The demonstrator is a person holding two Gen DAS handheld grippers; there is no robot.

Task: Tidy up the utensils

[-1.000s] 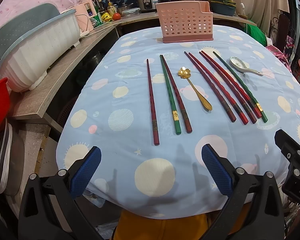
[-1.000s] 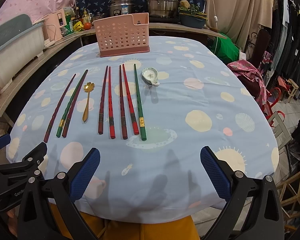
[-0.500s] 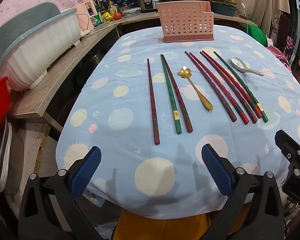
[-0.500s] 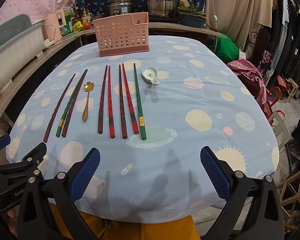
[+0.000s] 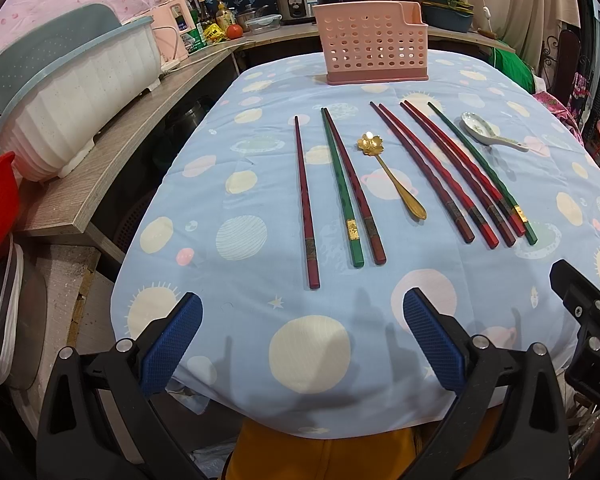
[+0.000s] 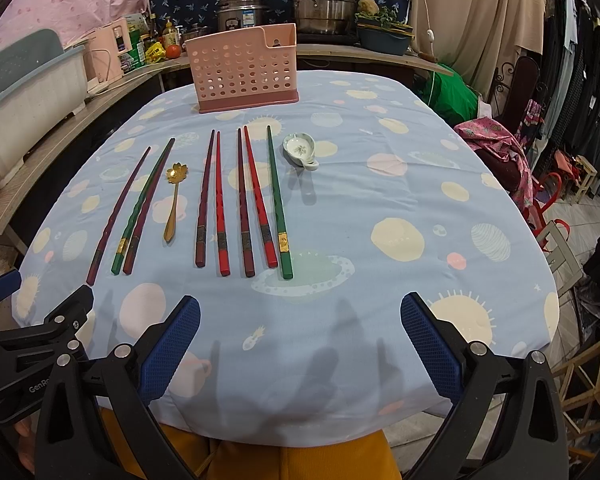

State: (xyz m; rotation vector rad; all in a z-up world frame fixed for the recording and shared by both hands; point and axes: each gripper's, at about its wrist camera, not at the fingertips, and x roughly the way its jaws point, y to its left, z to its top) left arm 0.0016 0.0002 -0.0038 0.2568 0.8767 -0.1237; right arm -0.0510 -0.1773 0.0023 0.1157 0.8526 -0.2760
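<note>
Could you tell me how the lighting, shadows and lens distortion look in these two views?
Left wrist view: strong fisheye bowing of the table edge and dark corners; a bright glare spot on the gold spoon bowl; the chopsticks are sharp. Right wrist view: soft, overlapping shadows fall on the cloth just ahead of the open right gripper; the pink basket is evenly lit and in focus.

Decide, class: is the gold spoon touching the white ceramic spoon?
Apart. The right wrist view shows the gold spoon and the white ceramic spoon separated by five chopsticks and bare cloth.
</note>
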